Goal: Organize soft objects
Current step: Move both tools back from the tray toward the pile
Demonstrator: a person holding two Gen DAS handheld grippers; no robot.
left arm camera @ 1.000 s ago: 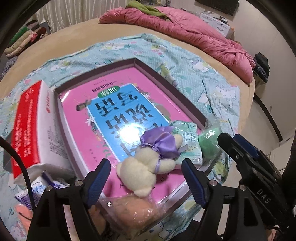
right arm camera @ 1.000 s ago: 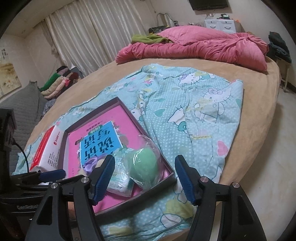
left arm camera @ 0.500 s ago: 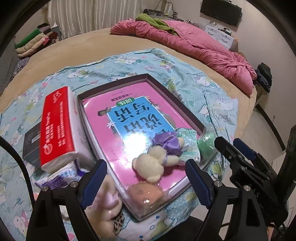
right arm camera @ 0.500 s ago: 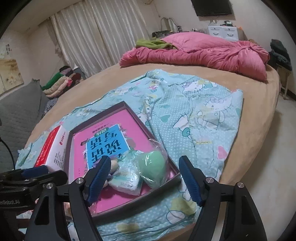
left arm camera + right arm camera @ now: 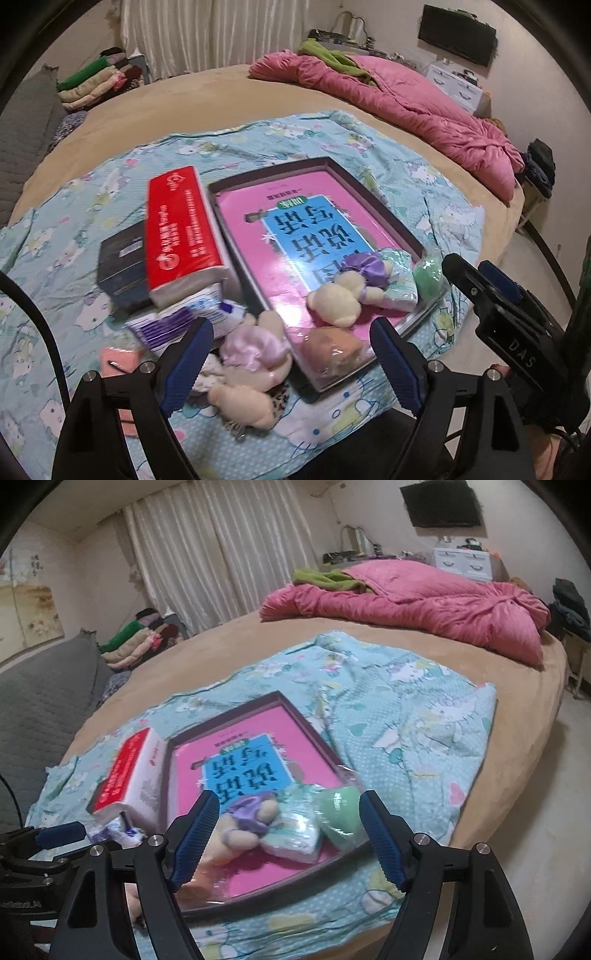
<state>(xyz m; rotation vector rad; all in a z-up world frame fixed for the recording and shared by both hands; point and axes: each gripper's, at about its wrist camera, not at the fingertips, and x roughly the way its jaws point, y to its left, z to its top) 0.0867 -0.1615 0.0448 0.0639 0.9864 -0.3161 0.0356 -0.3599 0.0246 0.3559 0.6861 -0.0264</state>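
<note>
A dark-rimmed pink box [image 5: 334, 164] [image 5: 280, 698] lies on the blue patterned cloth. At its near end lie a cream plush with a purple cap [image 5: 349, 291] [image 5: 247, 821], a pale tissue pack [image 5: 400, 284] [image 5: 295, 834], a bagged green sponge [image 5: 428, 273] [image 5: 341, 812] and a bagged orange sponge [image 5: 332, 345]. Another plush in pink cloth [image 5: 255, 354] lies on the cloth beside the box. My left gripper [image 5: 291, 360] is open and empty above this plush. My right gripper [image 5: 290, 830] is open and empty, raised in front of the box's near end.
A red tissue pack [image 5: 181, 229] [image 5: 129, 771] rests on a dark box [image 5: 122, 262] left of the pink box. A purple-white packet [image 5: 184, 321] and a pink sponge [image 5: 118, 362] lie near it. A pink quilt [image 5: 406, 99] lies at the back of the bed.
Both grippers have pulled back and up from the box. The left view now takes in the second plush, the packet and the red tissue pack. Both stay open.
</note>
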